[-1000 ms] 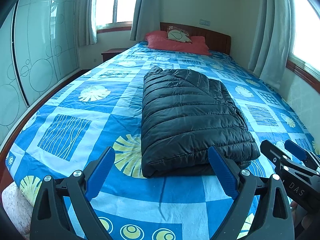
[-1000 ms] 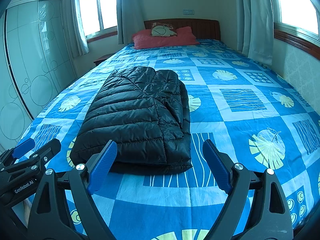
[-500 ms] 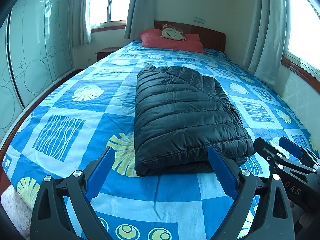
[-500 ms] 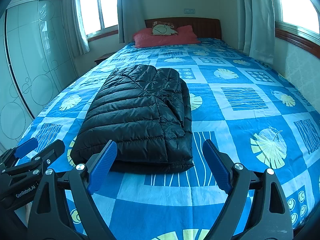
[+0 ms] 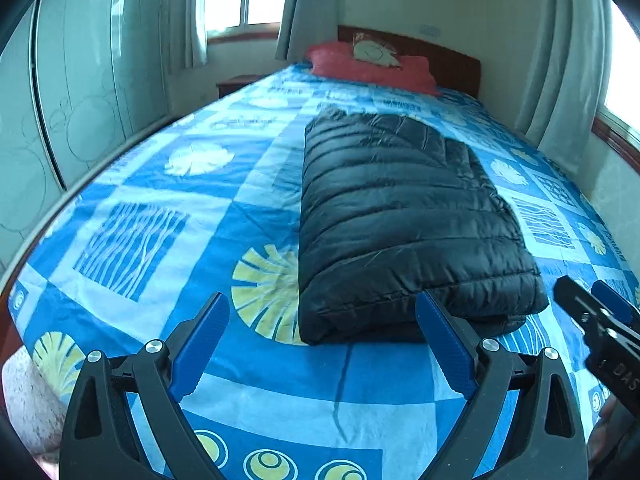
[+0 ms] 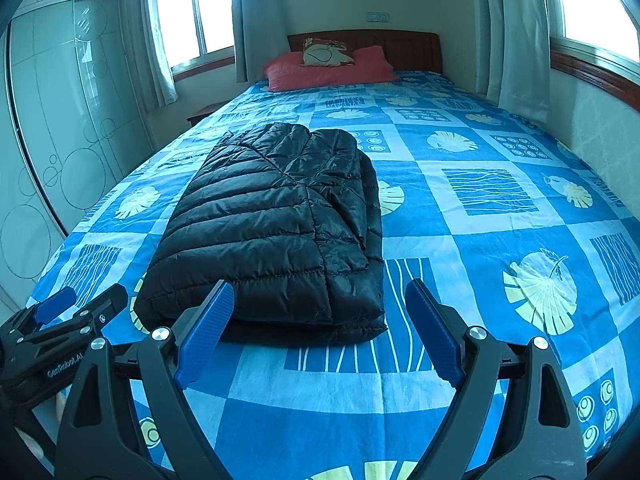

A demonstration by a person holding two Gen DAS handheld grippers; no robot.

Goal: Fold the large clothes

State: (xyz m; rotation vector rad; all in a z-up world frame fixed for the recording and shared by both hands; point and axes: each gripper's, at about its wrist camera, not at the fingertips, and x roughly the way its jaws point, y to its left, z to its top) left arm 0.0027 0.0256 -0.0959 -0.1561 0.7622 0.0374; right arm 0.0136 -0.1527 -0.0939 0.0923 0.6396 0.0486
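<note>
Black puffer jacket lies folded into a thick oblong bundle on the bed, lengthwise toward the headboard, a little to the wardrobe side of the bed's middle as we see it from the right wrist. Its quilted top is fairly smooth, and the layers show stacked along the near edge and the side facing the curtained wall. It rests on a blue bedspread printed with pale leaf shapes and wavy-line squares.

We hold the left gripper just short of the jacket's near edge, its blue pads spread wide with nothing between them; the right-hand pad overlaps the jacket's near edge in the picture, but we cannot tell whether it touches. The left wrist view is slightly blurred. We hold the right gripper likewise before the near edge, jaws wide and empty, the jacket's near right corner showing in the gap between the pads. Each gripper shows at the margin of the other's view, the two side by side and apart.

Farther off, a red pillow with a small patterned cushion on it sits against the wooden headboard. A wardrobe with circle-patterned doors stands along one side, and curtained windows light the room.
</note>
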